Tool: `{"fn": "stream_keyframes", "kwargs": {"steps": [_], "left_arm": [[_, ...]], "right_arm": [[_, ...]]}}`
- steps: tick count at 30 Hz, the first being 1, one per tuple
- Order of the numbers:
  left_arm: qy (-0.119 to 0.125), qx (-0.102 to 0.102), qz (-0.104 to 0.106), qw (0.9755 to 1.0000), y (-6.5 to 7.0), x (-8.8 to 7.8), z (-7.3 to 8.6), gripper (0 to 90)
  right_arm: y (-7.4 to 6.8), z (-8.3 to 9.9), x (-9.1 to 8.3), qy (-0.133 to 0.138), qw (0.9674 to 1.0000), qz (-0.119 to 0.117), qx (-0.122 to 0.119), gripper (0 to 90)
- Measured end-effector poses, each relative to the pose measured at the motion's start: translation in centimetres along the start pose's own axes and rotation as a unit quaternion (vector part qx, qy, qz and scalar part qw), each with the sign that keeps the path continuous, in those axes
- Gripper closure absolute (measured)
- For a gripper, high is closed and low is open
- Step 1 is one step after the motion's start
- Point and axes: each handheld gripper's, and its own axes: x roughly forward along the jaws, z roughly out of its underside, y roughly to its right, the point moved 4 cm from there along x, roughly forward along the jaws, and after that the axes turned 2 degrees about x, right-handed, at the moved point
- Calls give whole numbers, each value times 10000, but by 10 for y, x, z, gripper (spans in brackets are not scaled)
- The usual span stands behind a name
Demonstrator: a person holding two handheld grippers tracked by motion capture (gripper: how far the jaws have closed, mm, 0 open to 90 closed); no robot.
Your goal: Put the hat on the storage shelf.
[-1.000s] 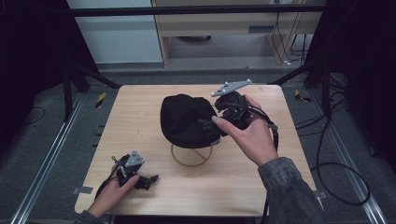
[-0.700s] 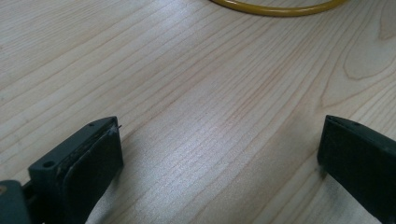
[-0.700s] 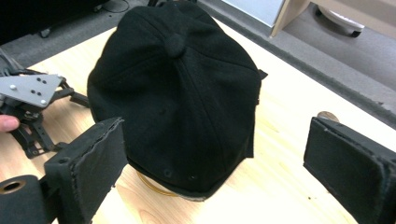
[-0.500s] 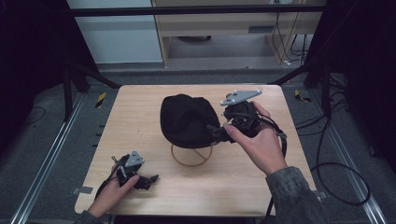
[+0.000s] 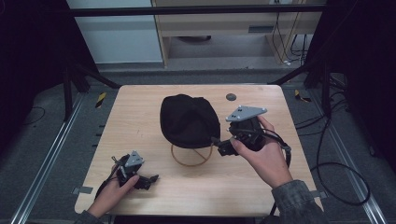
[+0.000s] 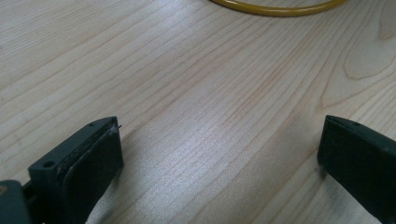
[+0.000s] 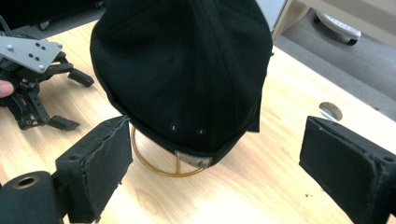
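Observation:
A black cap [image 5: 189, 119] sits on a yellow wire stand [image 5: 191, 156] in the middle of the wooden table [image 5: 140, 107]. My right gripper [image 5: 220, 145] is held just right of the stand, pointing at the cap. In the right gripper view the right gripper [image 7: 219, 149] is open wide, with the cap [image 7: 182, 70] and stand [image 7: 154, 163] a short way ahead and nothing between the pads. My left gripper [image 5: 148, 181] rests on the table at the front left. The left gripper [image 6: 222, 140] is open over bare wood, and the stand's ring [image 6: 280, 7] lies ahead of it.
A small round grommet [image 5: 230, 97] is set in the table behind the right gripper, also seen as a grommet [image 7: 330, 111] in the right gripper view. Cables [image 5: 327, 168] trail off the table's right side to the floor. Metal rails run beside the table.
My right hand has drawn the right gripper back from the cap's right side, lower and toward the person. The left gripper and the cap have stayed put.

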Motion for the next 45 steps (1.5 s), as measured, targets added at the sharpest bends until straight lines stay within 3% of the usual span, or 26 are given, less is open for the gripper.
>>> {"fn": "stream_keyframes", "kwargs": {"steps": [27, 36, 45], "left_arm": [[-14, 1, 5, 10000, 0, 0, 0, 0], [-15, 2, 5, 10000, 0, 0, 0, 0], [-15, 2, 4, 10000, 0, 0, 0, 0]], "right_arm": [[17, 83, 33, -355, 9983, 212, 400, 142], [10, 109, 46, -425, 9973, 168, 574, 143], [4, 126, 59, -449, 9978, 158, 471, 143]]}}
